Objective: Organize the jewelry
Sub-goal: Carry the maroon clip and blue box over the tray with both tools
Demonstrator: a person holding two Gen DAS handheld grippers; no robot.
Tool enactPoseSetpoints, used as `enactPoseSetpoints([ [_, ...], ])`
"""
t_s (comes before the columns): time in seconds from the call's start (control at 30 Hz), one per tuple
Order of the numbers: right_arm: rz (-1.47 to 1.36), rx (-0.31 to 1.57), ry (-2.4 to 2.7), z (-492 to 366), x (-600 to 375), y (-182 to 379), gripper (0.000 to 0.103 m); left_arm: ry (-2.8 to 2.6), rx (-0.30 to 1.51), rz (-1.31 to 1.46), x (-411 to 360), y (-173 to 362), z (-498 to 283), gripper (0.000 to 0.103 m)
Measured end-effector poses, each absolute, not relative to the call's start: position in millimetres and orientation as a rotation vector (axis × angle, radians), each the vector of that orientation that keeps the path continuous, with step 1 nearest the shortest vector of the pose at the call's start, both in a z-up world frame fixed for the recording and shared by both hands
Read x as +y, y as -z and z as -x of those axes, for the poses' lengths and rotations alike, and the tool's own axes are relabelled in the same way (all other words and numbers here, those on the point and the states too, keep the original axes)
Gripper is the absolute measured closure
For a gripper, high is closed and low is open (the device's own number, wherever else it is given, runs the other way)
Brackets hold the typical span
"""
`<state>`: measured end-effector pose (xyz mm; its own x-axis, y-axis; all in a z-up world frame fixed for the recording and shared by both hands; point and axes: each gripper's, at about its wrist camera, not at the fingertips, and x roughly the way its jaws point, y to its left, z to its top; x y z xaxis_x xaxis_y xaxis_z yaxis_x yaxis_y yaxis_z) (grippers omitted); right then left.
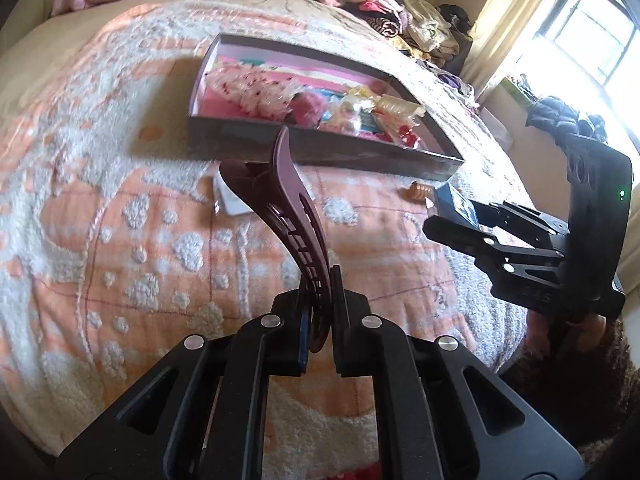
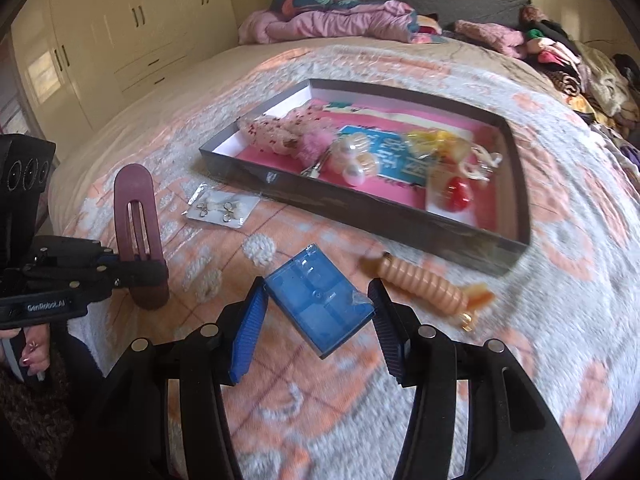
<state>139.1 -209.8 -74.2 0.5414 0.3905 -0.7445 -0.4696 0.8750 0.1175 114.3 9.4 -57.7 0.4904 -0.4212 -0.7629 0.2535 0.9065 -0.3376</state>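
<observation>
Both hands are loaded at once, so this looks like the carrying step: two pieces lifted off the bed and not yet put away. The landmark is the shallow dark cardboard tray point(image 2: 460, 236) with a pink lining, lying on the peach-and-white tufted bedspread point(image 2: 560, 320) and already holding beads, pearls and a red heart piece.

The left claw point(image 1: 320, 308) is pressed together on the base of a long maroon plastic hair clip point(image 1: 288, 200), which stands up from the pinch on the near side of the tray, its tip reaching the tray's front wall in the left wrist view. The right claw point(image 2: 316, 320) pinches a small translucent blue plastic box point(image 2: 320, 300) by its corners, in front of the tray.

Still loose on the bedspread before the tray are a card of small silver earrings point(image 2: 222, 208) and a ridged peach-coloured hair clip point(image 2: 432, 290).

I would judge the next move to be carrying each piece over the front wall and letting go over bare pink lining. The blue box is held rather skew, so it may twist on release.
</observation>
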Motion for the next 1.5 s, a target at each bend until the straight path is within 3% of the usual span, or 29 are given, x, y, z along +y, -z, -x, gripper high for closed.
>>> enactPoseSetpoints([
  [0.7,-0.016,0.773,-0.361,-132,-287,35,0.053,0.51,0.893,0.044,-58,22,-146,0.1],
  [1.5,-0.027,0.745,-0.324,-178,-298,20,0.053,0.518,0.858,-0.002,-83,4,-207,0.1],
])
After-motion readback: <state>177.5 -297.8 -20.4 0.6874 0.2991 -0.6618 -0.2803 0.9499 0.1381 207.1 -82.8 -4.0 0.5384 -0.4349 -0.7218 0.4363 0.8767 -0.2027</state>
